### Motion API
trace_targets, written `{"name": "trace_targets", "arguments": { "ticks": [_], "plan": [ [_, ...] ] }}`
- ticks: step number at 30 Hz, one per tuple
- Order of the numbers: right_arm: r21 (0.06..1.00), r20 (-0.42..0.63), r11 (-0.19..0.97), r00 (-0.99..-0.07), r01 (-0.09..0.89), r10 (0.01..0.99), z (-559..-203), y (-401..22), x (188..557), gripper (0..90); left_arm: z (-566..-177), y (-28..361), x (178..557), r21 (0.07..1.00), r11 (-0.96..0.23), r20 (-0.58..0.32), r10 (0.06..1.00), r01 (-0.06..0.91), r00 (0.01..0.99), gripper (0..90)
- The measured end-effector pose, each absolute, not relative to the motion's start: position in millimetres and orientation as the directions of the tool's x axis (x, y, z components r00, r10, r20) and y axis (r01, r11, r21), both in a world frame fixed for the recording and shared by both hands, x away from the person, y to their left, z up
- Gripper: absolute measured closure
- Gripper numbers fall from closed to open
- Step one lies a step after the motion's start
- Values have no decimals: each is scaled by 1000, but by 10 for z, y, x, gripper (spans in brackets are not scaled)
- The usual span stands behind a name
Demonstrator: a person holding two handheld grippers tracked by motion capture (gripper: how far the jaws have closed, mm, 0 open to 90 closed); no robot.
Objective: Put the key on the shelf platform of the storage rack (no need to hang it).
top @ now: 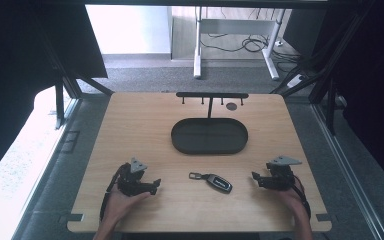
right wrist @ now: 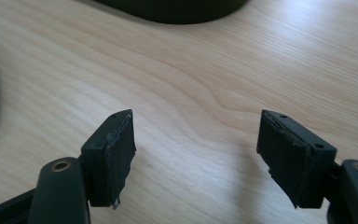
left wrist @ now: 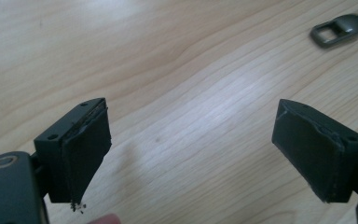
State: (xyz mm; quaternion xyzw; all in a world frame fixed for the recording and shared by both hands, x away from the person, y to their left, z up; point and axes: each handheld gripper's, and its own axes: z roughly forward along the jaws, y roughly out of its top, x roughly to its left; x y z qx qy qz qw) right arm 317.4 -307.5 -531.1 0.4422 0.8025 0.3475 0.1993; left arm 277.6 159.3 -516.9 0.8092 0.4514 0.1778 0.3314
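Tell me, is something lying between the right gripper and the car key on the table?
No, nothing visible. The right gripper faces the car key across bare table; the tray lies farther back, out of the way.

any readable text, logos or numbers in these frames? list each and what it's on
None can be read.
Car key fob: small marks on its face, too small and blurred to read.
Black oval tray: plain, no marking seen.
Hook rack: plain; the round tag under it is too small to tell.
Left hand-held gripper and right hand-held gripper: the pads are bare black rubber, no label.
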Motion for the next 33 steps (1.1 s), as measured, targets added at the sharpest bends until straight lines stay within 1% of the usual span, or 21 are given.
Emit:
{"name": "trace_targets", "arguments": {
  "ticks": [1, 5, 8, 11, 12, 15, 20, 24, 33],
  "plan": [
    [733, -19, 381, -542, 564, 840, -5304, -3051, 3169, 271, -5169, 1566, 2743, 700, -394, 9, 838, 595, 545, 125],
    [733, -28, 403, -568, 547, 822, -5274, -2988, 3172, 273, -5182, 1561, 2676, 707, -423, 39, 823, 567, 566, 138],
    [733, -31, 412, -578, 542, 815, -5266, -2969, 3178, 274, -5171, 1575, 2651, 717, -422, 46, 823, 555, 567, 140],
    [736, -28, 413, -586, 536, 810, -5252, -2969, 3175, 278, -5139, 1631, 2609, 752, -382, 12, 823, 538, 568, 146],
    [739, -24, 409, -586, 536, 810, -5246, -2974, 3171, 280, -5139, 1631, 2609, 752, -382, 12, 823, 538, 568, 152],
    [744, -19, 403, -585, 534, 811, -5238, -2998, 3172, 289, -5140, 1666, 2593, 764, -347, -36, 819, 543, 573, 154],
    [740, -14, 403, -588, 538, 809, -5243, -3015, 3176, 293, -5148, 1681, 2589, 762, -343, -48, 816, 549, 576, 154],
    [746, -18, 404, -591, 529, 807, -5201, -3025, 3167, 303, -5133, 1705, 2577, 775, -324, -83, 799, 543, 595, 160],
    [763, 1, 386, -597, 519, 802, -5098, -3048, 3152, 307, -5117, 1715, 2559, 785, -300, -105, 798, 542, 594, 168]
  ]
}}
